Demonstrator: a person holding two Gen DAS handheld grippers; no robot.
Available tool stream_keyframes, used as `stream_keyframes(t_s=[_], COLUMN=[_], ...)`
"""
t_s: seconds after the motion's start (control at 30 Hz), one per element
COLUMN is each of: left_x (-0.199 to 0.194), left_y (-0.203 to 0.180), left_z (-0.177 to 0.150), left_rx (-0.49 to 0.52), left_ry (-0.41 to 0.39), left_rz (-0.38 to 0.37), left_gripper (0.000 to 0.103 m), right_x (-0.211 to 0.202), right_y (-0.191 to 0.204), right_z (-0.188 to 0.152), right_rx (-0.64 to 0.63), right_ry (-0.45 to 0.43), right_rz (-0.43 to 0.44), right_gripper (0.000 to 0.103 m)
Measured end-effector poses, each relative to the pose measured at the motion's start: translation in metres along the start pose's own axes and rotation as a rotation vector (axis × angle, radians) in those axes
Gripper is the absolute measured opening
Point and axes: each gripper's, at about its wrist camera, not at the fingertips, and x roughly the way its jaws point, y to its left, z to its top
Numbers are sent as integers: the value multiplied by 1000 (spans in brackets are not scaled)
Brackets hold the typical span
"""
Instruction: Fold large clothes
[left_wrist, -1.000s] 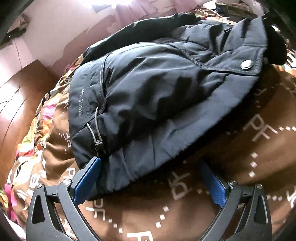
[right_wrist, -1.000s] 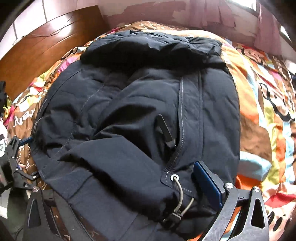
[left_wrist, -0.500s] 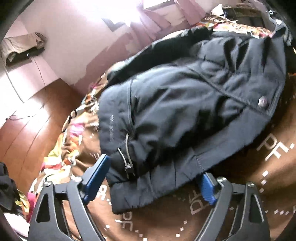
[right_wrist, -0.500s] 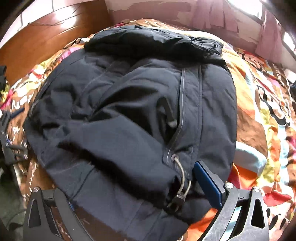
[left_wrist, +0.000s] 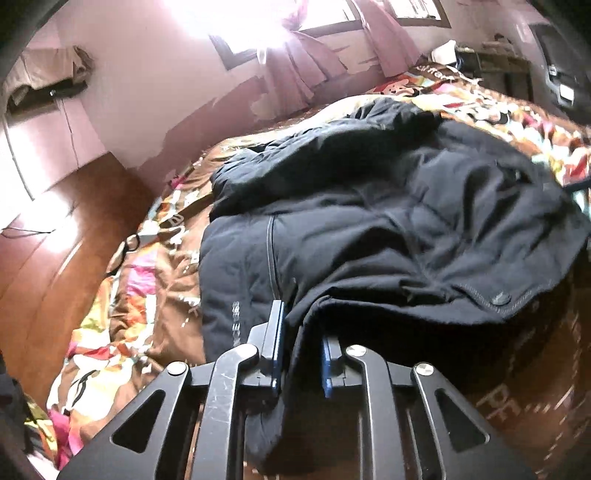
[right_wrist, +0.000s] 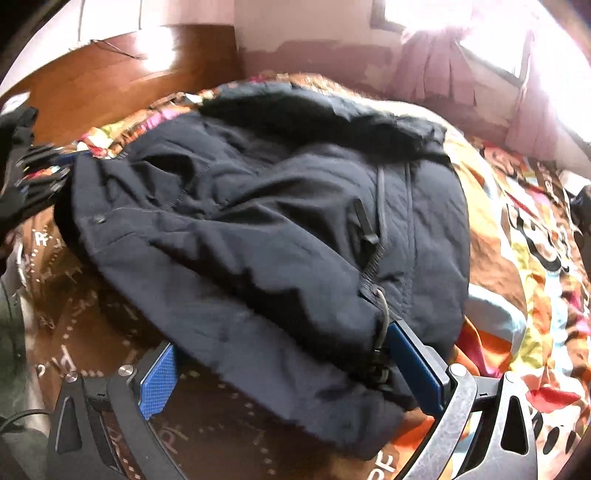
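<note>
A dark navy padded jacket (left_wrist: 388, 229) lies heaped on the bed, spread over a brown patterned blanket (left_wrist: 524, 387) printed with pale letters and dotted lines, its matte quilted cloth puckered into soft ridges. The left gripper (left_wrist: 301, 354) has its blue-padded fingers (left_wrist: 276, 343) drawn close together and pinching a fold of the jacket's hem, just beside the grey zip seam; half a second ago those fingers stood wide apart short of the hem. A round metal snap (left_wrist: 499, 297) shows on the stitched flap to the right of that grip. The right gripper (right_wrist: 280, 373) has its fingers (right_wrist: 159, 376) spread wide, straddling the jacket's lower corner, with the cord loop and toggle (right_wrist: 380, 343) lying against the right-hand finger; they grip nothing. The jacket's rumpled dark collar (right_wrist: 317, 110) lies at its far edge, towards the glossy wooden headboard (right_wrist: 129, 74). Bright cartoon-print bedding (right_wrist: 528, 258) shows to the jacket's right.
</note>
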Motion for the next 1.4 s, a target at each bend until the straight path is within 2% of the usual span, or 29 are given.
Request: stream_keyframes(t_s=[0.27,0.47,0.63,0.77,1.0,1.1,1.17,1.27,1.33,1.4], left_x=[12,14,12,12,12,11,10,9,8,9], left_y=[24,27,30,34,19,14,13,10,4,-4], left_z=[48,52,32,-1,-50,-65,-73,-83,-87,-89], left_rx=[-76,-71,-56,-59,-12,-11,-18,-26,-5,29], left_ry=[49,58,72,109,167,178,185,200,204,205], left_rz=[-101,-127,-185,-275,-335,-356,-373,-410,-404,-372], left_gripper=[12,12,12,12,12,19,35,51,57,58], right_x=[6,30,38,42,50,51,52,55,56,58], right_y=[32,46,44,34,21,10,3,-4,-5,-6], right_z=[-1,-4,-9,-6,7,17,23,31,33,36], right_rx=[-124,-192,-220,-222,-171,-105,-47,20,34,41], right_ry=[-13,49,76,94,128,146,154,176,186,198], right_rz=[-46,-129,-135,-137,-108,-55,-13,26,35,42], right_gripper=[103,103,103,103,103,103,103,103,103,103])
